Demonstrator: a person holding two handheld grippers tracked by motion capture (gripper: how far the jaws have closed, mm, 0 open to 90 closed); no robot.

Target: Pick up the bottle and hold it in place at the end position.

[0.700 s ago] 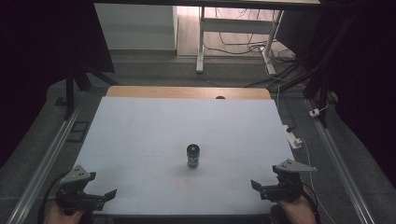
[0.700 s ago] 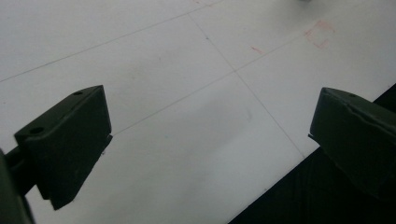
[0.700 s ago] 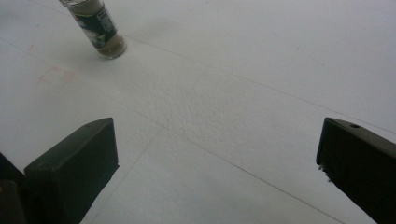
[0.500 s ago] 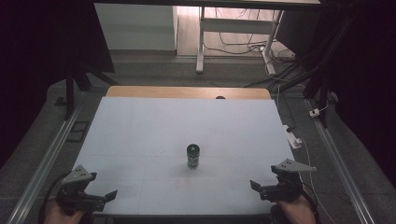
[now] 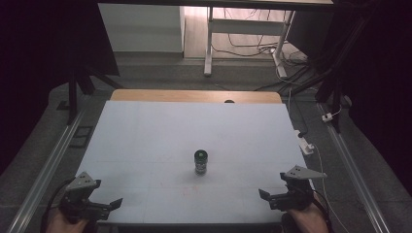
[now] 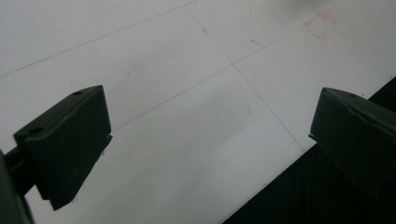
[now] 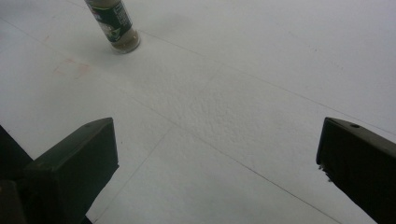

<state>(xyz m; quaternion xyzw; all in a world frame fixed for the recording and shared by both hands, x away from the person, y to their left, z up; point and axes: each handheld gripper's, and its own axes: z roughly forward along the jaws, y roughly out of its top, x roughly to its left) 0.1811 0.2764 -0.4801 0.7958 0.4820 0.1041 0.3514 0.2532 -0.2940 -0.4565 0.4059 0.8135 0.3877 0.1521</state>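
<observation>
A small spice jar (image 5: 201, 161) stands upright mid-table, well apart from our left gripper (image 5: 99, 206) and right gripper (image 5: 273, 199), both wide open and empty. Likely light, rigid, slippery; we would grasp its labelled body.

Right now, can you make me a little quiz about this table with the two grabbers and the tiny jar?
1. True or false: the small jar stands upright near the middle of the white table.
2. The left gripper and the right gripper are: A) both open, B) both shut, C) one holding the jar.
3. Fill in: in the right gripper view the jar sits far ahead of the jaws, near the ____ left corner of the picture.

Key
1. True. It stands upright, touching nothing but the table.
2. A. Both pairs of jaws stand wide apart with nothing between them.
3. Top.
</observation>
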